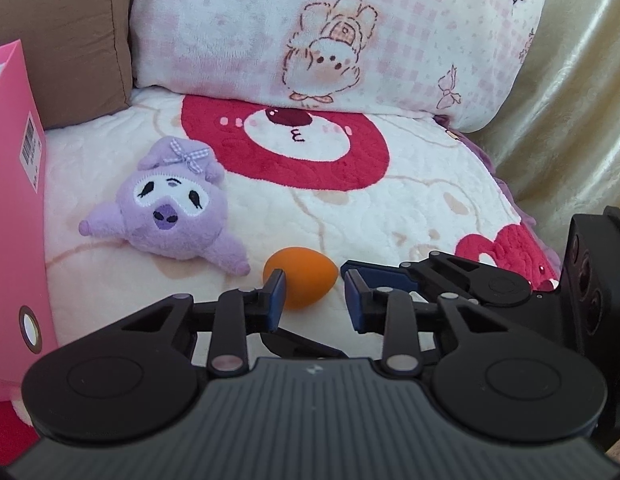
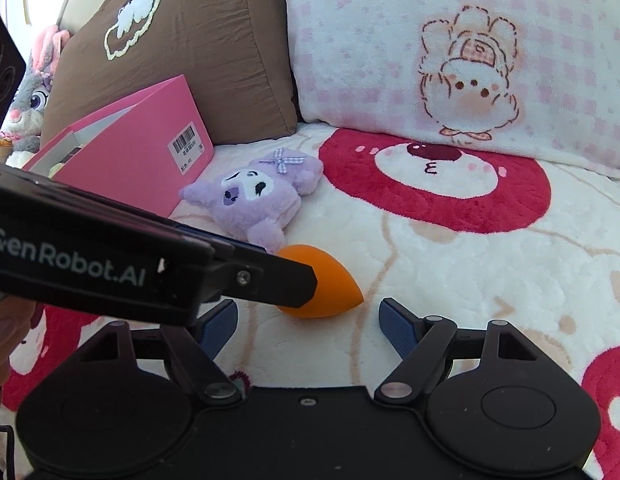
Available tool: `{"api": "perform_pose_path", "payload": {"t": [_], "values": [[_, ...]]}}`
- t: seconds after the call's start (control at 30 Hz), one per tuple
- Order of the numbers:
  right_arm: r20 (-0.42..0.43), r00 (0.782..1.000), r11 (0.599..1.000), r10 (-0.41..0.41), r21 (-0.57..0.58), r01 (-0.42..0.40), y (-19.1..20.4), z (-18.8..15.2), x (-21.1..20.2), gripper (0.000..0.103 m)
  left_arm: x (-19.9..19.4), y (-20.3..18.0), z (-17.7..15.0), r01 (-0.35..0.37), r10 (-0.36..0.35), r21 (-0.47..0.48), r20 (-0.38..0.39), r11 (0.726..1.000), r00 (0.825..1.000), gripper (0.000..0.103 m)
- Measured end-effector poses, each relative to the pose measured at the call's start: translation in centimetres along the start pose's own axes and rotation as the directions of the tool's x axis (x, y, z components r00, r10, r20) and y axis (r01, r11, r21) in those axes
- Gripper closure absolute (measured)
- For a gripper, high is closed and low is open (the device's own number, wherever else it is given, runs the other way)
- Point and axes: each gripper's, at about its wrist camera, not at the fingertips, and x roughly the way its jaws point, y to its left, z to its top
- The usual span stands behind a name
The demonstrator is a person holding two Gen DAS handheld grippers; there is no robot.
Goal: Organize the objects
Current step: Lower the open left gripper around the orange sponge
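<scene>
The side of the left gripper (image 2: 310,280), seen from the right wrist camera, carries white lettering reading "GenRobot.AI". Behind it, the pink folder (image 2: 138,152) bears a white barcode label (image 2: 189,148) at its lower right corner, with small print too fine to read. In the left wrist view the same label (image 1: 32,150) shows on the folder (image 1: 12,216), again only bars and illegible print
</scene>
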Motion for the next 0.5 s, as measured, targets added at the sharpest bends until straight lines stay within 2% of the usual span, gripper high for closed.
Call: {"api": "perform_pose_path", "payload": {"t": [0.1,0.2,0.27,0.37,0.5], "values": [[0.003,1.000,1.000,-0.001,-0.011,0.001,0.1,-0.1,0.0,0.024,0.0,0.2,-0.1,-0.004,0.004,0.000,0.006,1.000,1.000,0.072],[0.002,1.000,1.000,0.001,-0.015,-0.001,0.2,-0.1,0.0,0.026,-0.3,0.0,-0.4,0.041,-0.042,0.026,0.019,0.999,0.999,0.072],[0.004,1.000,1.000,0.000,-0.016,0.001,0.2,-0.1,0.0,0.026,-0.6,-0.3,-0.6,0.046,-0.047,0.046,0.021,0.998,0.999,0.071],[0.001,1.000,1.000,-0.005,-0.026,0.005,0.3,0.0,0.1,0.029,-0.7,-0.4,-0.5,0.024,-0.025,0.051,0.025,0.998,0.999,0.070],[-0.030,0.999,0.999,-0.028,-0.035,0.027,0.3,0.0,0.4,0.033,-0.3,0.7,-0.1,0.003,-0.003,0.003,0.013,1.000,1.000,0.063]]}}
